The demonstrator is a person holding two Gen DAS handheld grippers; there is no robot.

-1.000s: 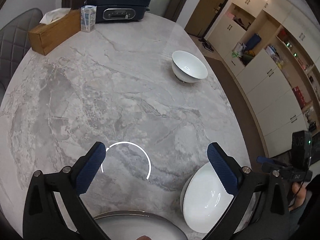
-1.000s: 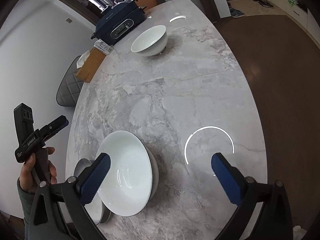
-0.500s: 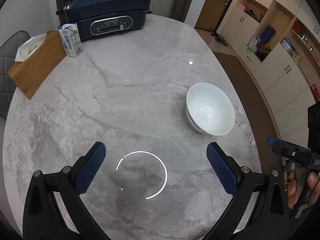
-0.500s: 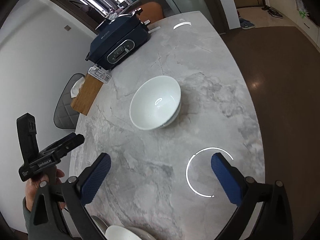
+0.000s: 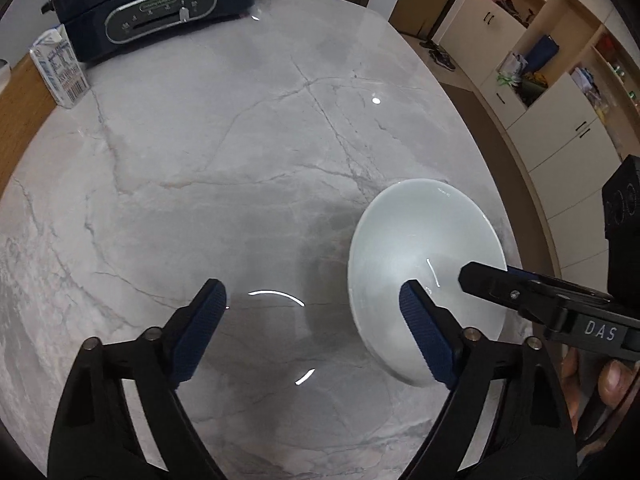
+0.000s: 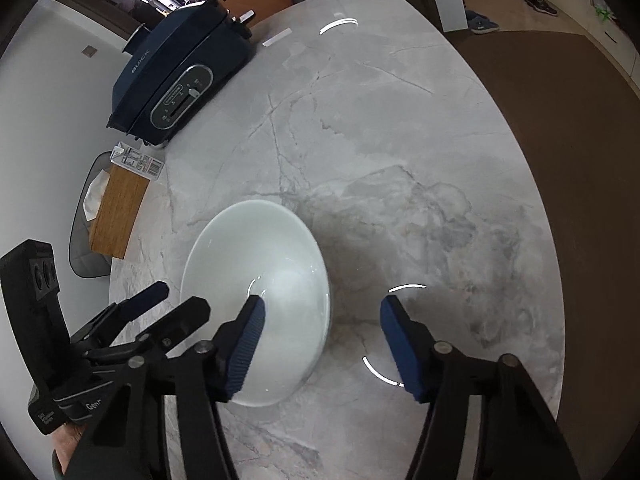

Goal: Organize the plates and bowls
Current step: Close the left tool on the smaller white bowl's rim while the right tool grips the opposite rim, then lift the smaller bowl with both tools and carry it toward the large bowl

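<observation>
A single white bowl (image 5: 424, 248) stands upright on the grey marble table (image 5: 240, 140). My left gripper (image 5: 316, 320) hovers over the bowl's left rim, its right finger (image 5: 426, 336) above the inside, and its jaws are closing without touching the rim. In the right wrist view the same bowl (image 6: 256, 264) has its right rim between the jaws of my right gripper (image 6: 324, 340). That gripper's left finger (image 6: 244, 344) is over the bowl's inside, and its jaws are closing too, clear of the rim. Each view shows the other gripper alongside.
A dark blue electric cooker (image 5: 152, 4) stands at the table's far end, with a small carton (image 5: 60, 68) and a wooden tissue box (image 6: 116, 208) beside it. A grey chair (image 6: 80, 248) is behind the box. Cabinets (image 5: 560, 92) line the right; the table edge curves close to the bowl.
Both grippers travelled across the table from the near stack of dishes to the far bowl and sank lower. The stack dropped out of view. Both pairs of jaws have narrowed.
</observation>
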